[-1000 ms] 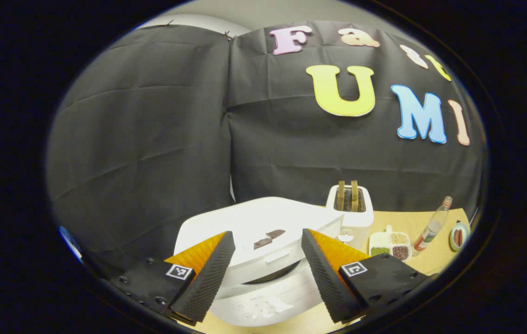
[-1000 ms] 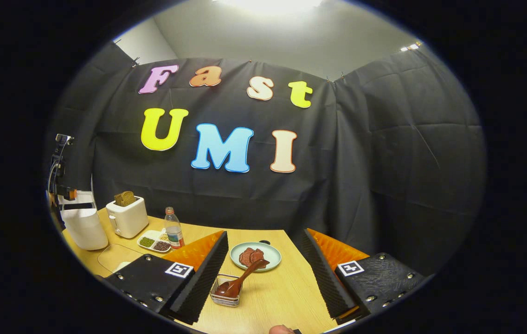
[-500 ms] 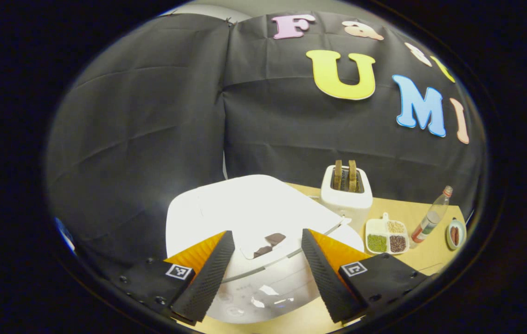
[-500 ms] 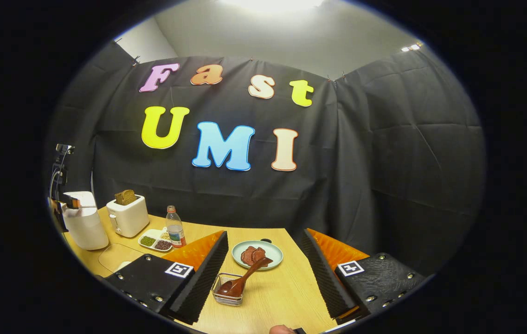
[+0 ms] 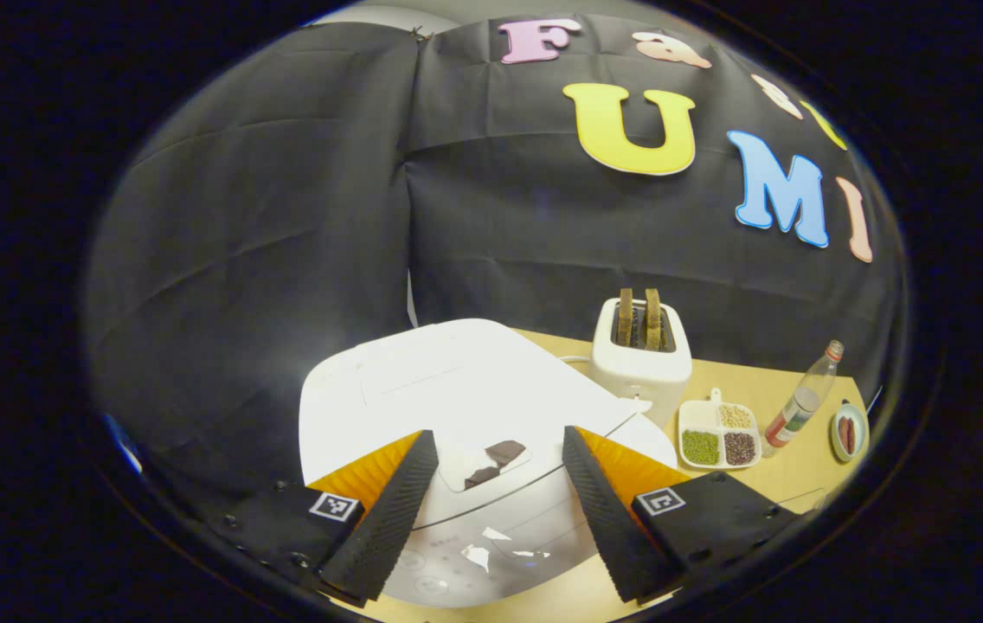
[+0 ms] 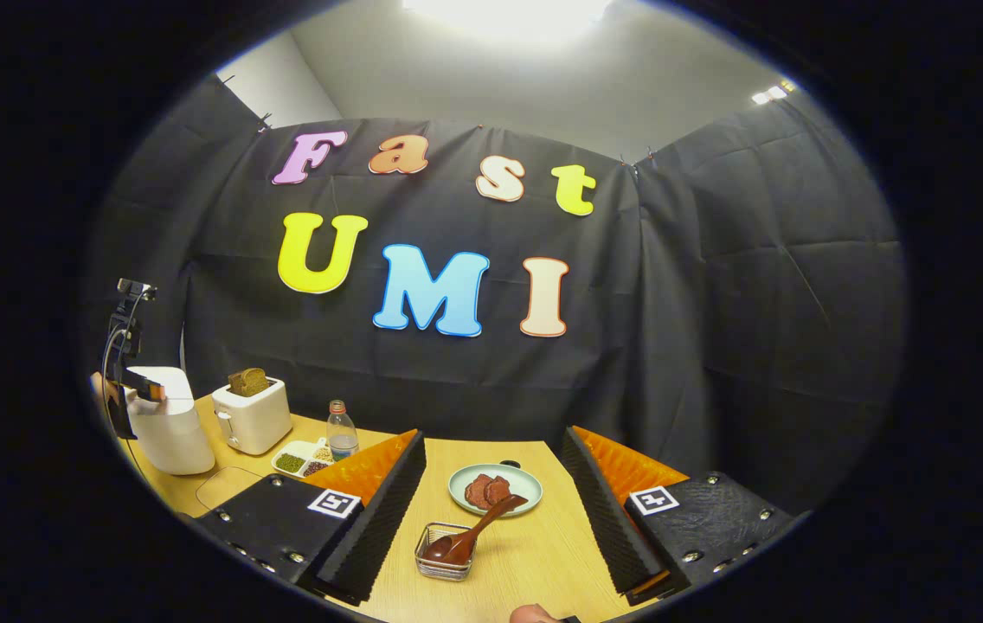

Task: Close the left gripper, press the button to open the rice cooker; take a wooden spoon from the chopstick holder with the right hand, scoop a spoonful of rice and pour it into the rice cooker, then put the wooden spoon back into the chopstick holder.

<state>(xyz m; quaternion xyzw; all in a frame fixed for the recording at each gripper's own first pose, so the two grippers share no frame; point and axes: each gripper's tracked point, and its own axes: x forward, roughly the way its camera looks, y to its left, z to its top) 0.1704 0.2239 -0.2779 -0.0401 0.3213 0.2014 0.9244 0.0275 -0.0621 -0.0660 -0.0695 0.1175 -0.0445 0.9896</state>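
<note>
Item: wooden spoon (image 6: 470,534), dark brown, lying tilted in the chopstick holder (image 6: 446,551), a small wire basket on the bench (image 6: 535,554); its bowl rests in the basket and its handle slopes up and out toward a green plate (image 6: 495,487) of reddish slices just behind. We judge it light, rigid and smooth-finished, so likely to pivot if pinched near one end; the free handle, above the basket rim, looks to us the best place to take hold. The basket looks light too and may drag along with the spoon. Item: rice cooker (image 5: 457,407), white, glossy, lid down, its latch button (image 5: 491,453) at the front edge of the lid; we expect a stiff, sprung press and a slick surface. The left gripper (image 5: 491,493) hovers over that front edge with jaws spread wide, holding nothing. The right gripper (image 6: 491,510) hangs above the bench with jaws spread either side of the spoon and clear of it. Lid down and spoon in its holder fit either end of the job. Also on the bench: toaster (image 5: 640,359), divided dish (image 5: 719,424) of grains, bottle (image 5: 803,400).
</note>
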